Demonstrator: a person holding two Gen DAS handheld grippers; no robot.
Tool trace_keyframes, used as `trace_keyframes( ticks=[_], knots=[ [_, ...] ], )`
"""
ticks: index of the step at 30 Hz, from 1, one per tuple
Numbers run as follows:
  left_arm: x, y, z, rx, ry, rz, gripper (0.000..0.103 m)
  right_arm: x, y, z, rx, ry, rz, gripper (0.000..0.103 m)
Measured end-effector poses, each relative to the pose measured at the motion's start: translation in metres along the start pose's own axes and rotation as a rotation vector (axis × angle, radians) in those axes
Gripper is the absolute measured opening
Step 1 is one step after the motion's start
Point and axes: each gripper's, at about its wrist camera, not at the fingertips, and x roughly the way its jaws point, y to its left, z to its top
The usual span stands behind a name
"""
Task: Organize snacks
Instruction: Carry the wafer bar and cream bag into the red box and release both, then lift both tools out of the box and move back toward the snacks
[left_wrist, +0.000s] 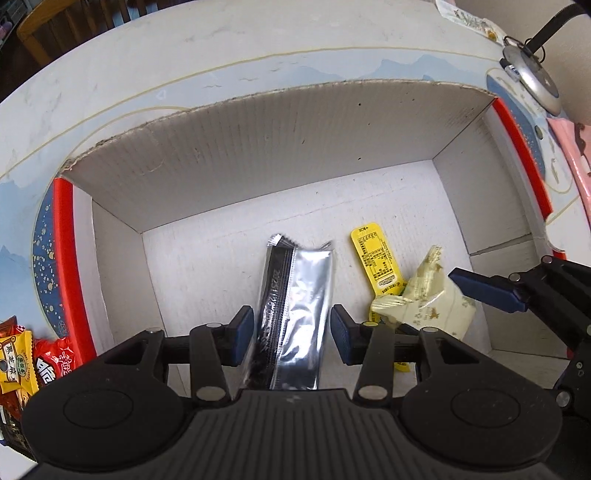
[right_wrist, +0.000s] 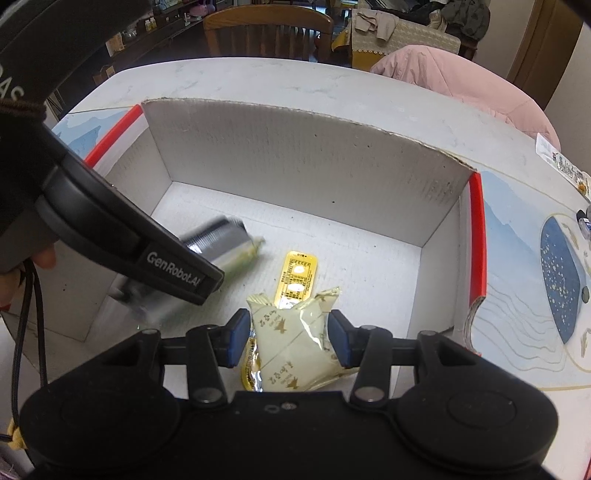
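A white cardboard box lies open on the table; it also shows in the right wrist view. My left gripper is inside it, its jaws apart on either side of a silver and black snack packet, which looks blurred in the right wrist view. My right gripper has its jaws apart around a pale yellow snack bag, seen also in the left wrist view. A yellow flat packet lies on the box floor beyond the bag.
Loose red and yellow snacks lie on the table left of the box. Keys and a round silver object sit at the far right. A pink garment and a wooden chair are behind the table.
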Motion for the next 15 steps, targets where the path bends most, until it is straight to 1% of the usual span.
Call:
trace_keyframes(
  ticks=[1, 3, 8, 9, 14, 15],
  knots=[
    [-0.001, 0.000, -0.001, -0.002, -0.002, -0.002, 0.048, -0.002, 0.000, -0.001, 0.000, -0.007, -0.001, 0.052],
    [-0.004, 0.001, -0.004, -0.006, -0.009, -0.008, 0.050, -0.008, 0.000, -0.003, 0.006, -0.023, 0.003, 0.055],
    [-0.017, 0.001, -0.012, 0.000, -0.046, -0.023, 0.050, -0.023, 0.001, -0.006, 0.025, -0.053, -0.001, 0.059],
    [-0.021, 0.002, -0.014, 0.001, -0.057, -0.029, 0.050, -0.027, 0.001, -0.006, 0.030, -0.059, -0.004, 0.062],
    [-0.039, 0.002, -0.023, 0.012, -0.112, -0.049, 0.051, -0.044, 0.002, -0.009, 0.055, -0.090, -0.009, 0.065],
    [-0.043, 0.003, -0.025, 0.013, -0.124, -0.051, 0.051, -0.048, 0.002, -0.010, 0.060, -0.098, -0.010, 0.068]
  ],
)
